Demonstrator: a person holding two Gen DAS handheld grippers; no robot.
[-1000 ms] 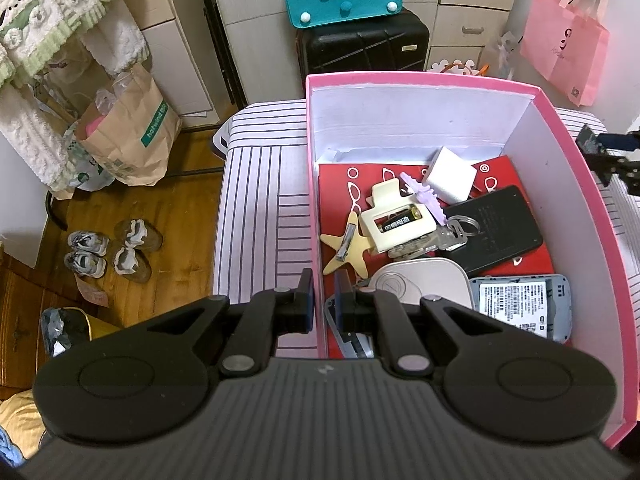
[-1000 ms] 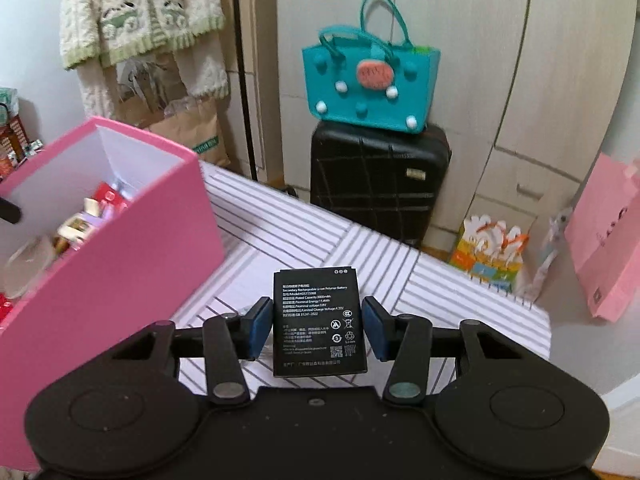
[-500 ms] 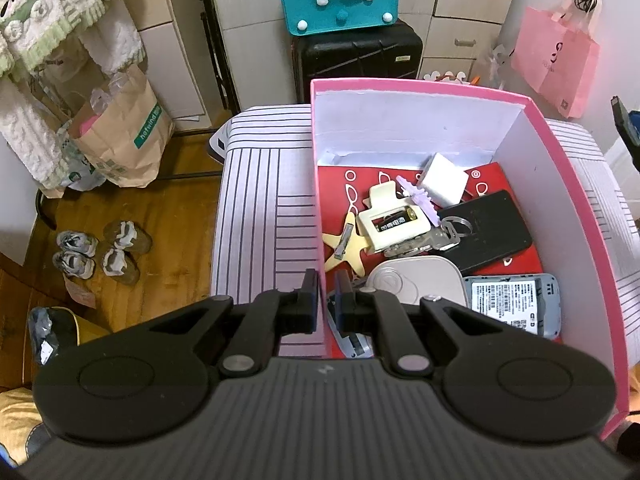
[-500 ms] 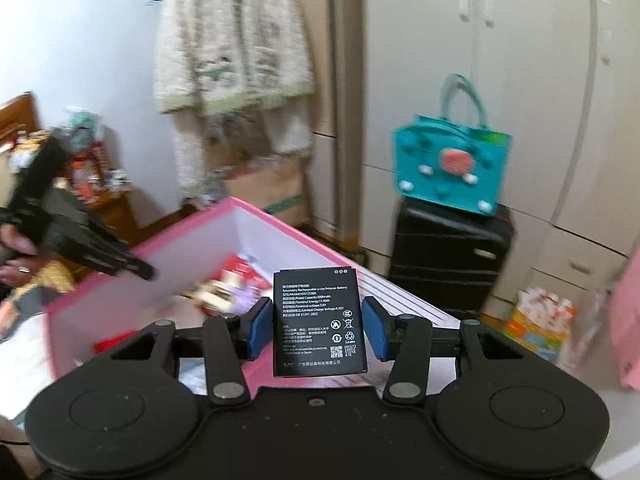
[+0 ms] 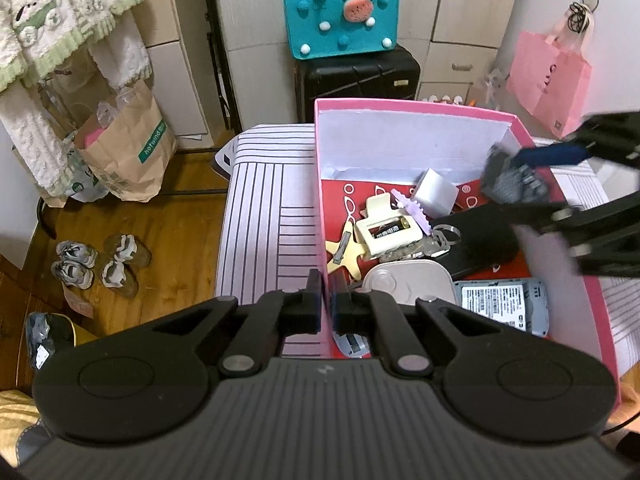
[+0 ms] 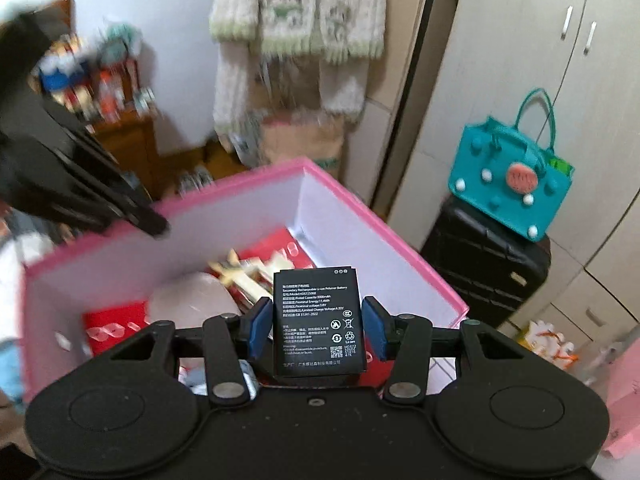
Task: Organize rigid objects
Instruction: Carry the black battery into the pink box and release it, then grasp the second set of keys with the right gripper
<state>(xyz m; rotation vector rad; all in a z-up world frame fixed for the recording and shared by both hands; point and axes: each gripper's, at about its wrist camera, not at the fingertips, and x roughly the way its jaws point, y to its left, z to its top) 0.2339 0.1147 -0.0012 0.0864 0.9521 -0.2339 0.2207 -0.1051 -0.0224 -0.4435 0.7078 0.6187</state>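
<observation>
The right gripper (image 6: 316, 328) pinches a flat black battery (image 6: 318, 322) by its two long edges, so the battery's long axis runs forward along the fingers, label up. It hangs above the open pink box (image 6: 384, 236), over the near corner on that side, with the box floor and its clutter below and ahead. In the left wrist view the battery (image 5: 510, 182) shows blurred above the box's far right part, over a black phone-like slab (image 5: 476, 236). The left gripper (image 5: 325, 304) has its fingers pressed nearly together astride the box's left wall (image 5: 322, 200), holding nothing that I can see. The right gripper is plainly the nearer; the drop lies straight down.
</observation>
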